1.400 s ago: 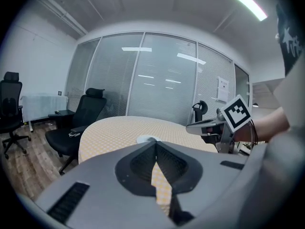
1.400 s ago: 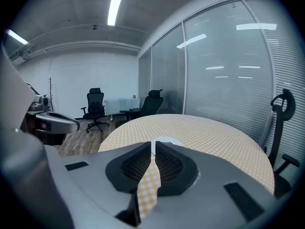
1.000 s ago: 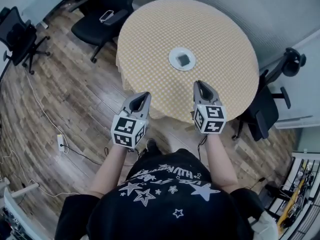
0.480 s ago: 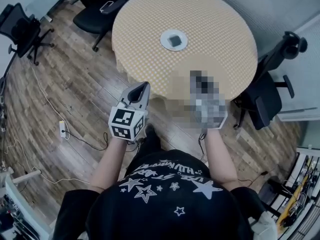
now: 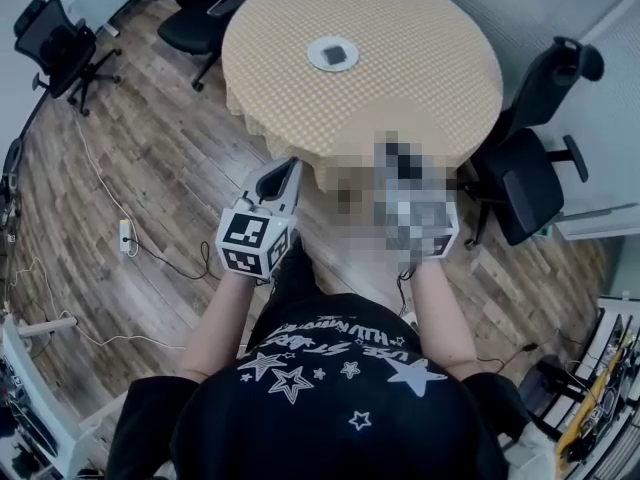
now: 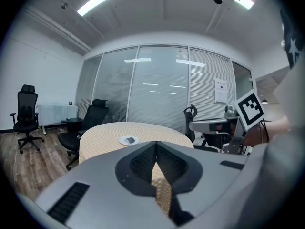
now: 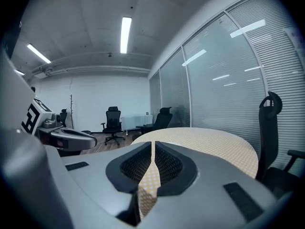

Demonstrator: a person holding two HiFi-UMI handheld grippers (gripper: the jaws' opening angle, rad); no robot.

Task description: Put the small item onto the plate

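A white plate (image 5: 333,53) sits on the round table with the yellow checked cloth (image 5: 420,58), and a small dark item (image 5: 335,54) lies on it. The left gripper view shows the same plate (image 6: 128,140) far ahead on the table. My left gripper (image 5: 290,166) hangs over the wood floor short of the table's near edge, jaws shut and empty. My right gripper (image 7: 153,146) is beside it at about the same distance from the table, also shut with nothing between its jaws. It is blurred over in the head view.
Black office chairs stand round the table: one at the right (image 5: 525,178), one at the far side (image 5: 200,18), another at the far left (image 5: 55,43). Cables and a power strip (image 5: 125,233) lie on the floor at the left. A glass wall (image 6: 162,89) stands behind the table.
The table and plate have slid further away in the head view. Both grippers, which were over the table's near edge, are now back over the floor. The jaws stay shut.
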